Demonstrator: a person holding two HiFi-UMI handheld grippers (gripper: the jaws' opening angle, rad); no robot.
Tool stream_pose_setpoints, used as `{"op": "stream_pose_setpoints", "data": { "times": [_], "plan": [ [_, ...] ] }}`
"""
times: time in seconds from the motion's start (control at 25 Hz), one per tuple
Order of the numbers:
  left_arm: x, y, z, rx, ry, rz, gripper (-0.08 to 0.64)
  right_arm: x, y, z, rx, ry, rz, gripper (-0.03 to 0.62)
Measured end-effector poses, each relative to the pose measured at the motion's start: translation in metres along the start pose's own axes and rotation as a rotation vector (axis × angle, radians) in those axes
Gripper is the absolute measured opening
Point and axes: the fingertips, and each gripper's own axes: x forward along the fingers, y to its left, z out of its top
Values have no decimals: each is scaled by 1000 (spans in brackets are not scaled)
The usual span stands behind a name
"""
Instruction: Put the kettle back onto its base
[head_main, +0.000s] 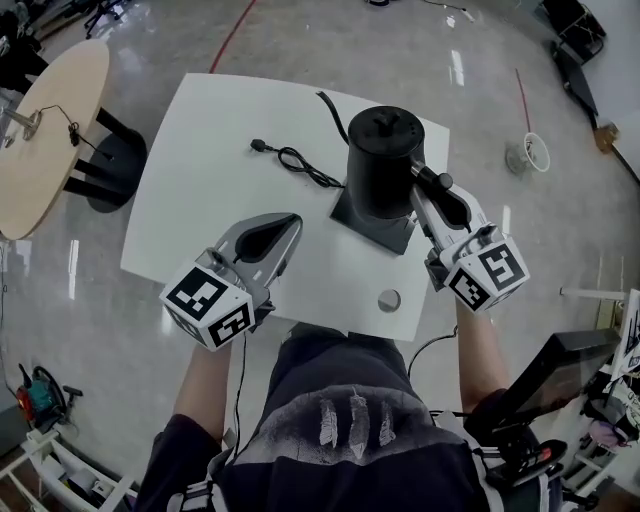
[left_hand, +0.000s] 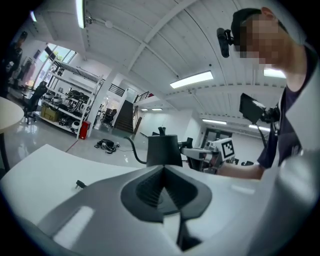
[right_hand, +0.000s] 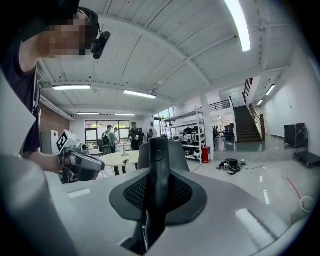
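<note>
A: Step in hand?
B: Placing. The kettle (head_main: 385, 160) is pinched by its handle (right_hand: 158, 170) in the right gripper (head_main: 428, 188), over the base (head_main: 372, 230) on the table (head_main: 200, 180). Whether it is seated cannot be told.
A: Left gripper (head_main: 288, 228)?
B: Jaws pressed together, nothing held.
A: Next?
B: Probably the kettle is to be settled squarely, then released.

The kettle (head_main: 385, 160) is seen over its base (head_main: 385, 232) by the bench's (head_main: 200, 200) right edge, with the right gripper (head_main: 425, 190) on its handle at the near side. A cord (head_main: 300, 165) is laid to its left, toward the far edge. The left gripper (head_main: 290, 224) is positioned over the near-left part.
</note>
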Motion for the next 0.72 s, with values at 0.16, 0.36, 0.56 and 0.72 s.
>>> {"op": "stream_pose_setpoints", "data": {
  "times": [0.16,0.36,0.56,0.72],
  "plan": [
    [8,3,-8,-14,15,28,0,6,-12,-20,7,26,13,48],
    [21,6,-17,-33,43,74,0,17,-30,-46,48,36,46,48],
    [44,5,-30,-43,81,116,0,24,-55,-78,67,56,72,48],
    [45,6,-38,-51,97,140,0,29,-60,-96,83,71,77,48]
  ]
}}
